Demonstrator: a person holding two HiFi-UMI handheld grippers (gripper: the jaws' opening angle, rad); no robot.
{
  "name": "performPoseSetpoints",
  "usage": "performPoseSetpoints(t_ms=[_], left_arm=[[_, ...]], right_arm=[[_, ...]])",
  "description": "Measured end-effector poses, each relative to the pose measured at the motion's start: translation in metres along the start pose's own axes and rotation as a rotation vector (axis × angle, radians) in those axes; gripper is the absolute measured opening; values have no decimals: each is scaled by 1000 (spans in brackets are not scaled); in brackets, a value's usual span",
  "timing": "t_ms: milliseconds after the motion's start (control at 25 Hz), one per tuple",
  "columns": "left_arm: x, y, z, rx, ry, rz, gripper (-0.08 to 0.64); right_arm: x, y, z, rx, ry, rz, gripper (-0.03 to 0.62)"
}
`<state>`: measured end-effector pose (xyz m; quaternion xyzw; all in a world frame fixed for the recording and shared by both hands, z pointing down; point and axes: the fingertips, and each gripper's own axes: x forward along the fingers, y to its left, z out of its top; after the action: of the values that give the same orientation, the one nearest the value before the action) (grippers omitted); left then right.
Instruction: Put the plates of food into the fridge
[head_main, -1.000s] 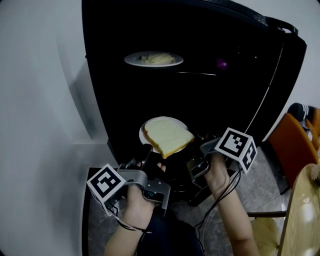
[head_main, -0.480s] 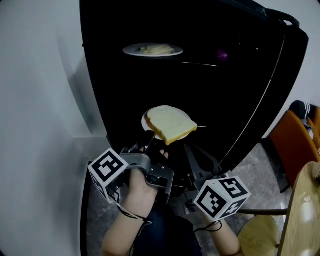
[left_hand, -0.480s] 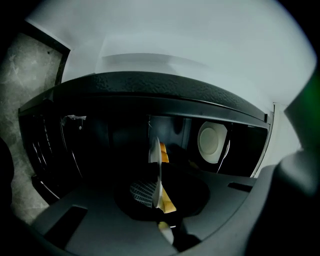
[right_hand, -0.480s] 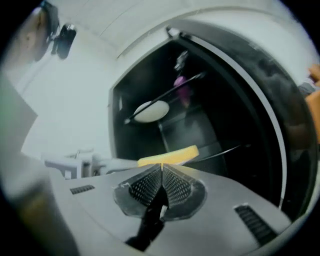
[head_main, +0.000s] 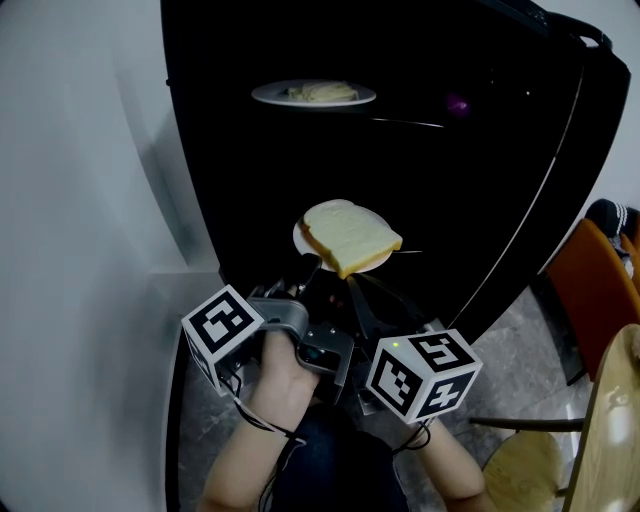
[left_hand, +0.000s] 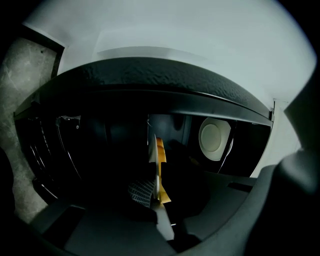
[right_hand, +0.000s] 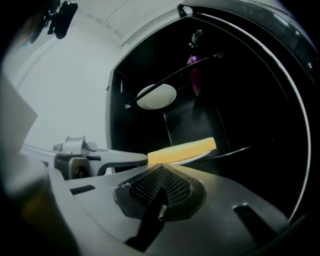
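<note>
Plate (head_main: 378, 261) partly under bread (head_main: 350, 236), fridge (head_main: 480, 150) interior dark

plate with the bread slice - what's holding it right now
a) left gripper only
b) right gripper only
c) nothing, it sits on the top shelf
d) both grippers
a: the left gripper is clamped on the rim of the plate with the bread slice, which shows edge-on between its jaws in the left gripper view, while the right gripper is shut on nothing, short of the plate.
</note>
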<state>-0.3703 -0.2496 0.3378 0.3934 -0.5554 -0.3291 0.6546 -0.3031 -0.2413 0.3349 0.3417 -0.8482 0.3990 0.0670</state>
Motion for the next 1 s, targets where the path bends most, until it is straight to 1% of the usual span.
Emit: performPoseSetpoints(t_ms=[160, 320, 640, 720, 840, 920, 1000], left_arm=[[0, -2, -2, 27, 34, -17, 20], [-9, -3, -3, 64, 37, -44, 20], [-35, -11, -5, 204, 22, -103, 19], [-43, -12, -6, 265, 13, -107, 20], [-54, -10, -2, 384, -17, -92, 18], [-58, -8, 0, 487, -36, -70, 18], [-61, -12, 0, 619, -58, -58, 18]], right_arm=[[10, -5, 1, 2, -10, -17, 12], [22, -11, 3, 11, -12, -27, 12], [42, -21, 4, 40, -13, -44, 12], [46, -23, 5, 52, -7, -40, 12], [44, -20, 6, 37, -18, -39, 12], [33, -15, 8, 9, -60, -36, 12], [15, -10, 13, -50, -121, -48, 12]])
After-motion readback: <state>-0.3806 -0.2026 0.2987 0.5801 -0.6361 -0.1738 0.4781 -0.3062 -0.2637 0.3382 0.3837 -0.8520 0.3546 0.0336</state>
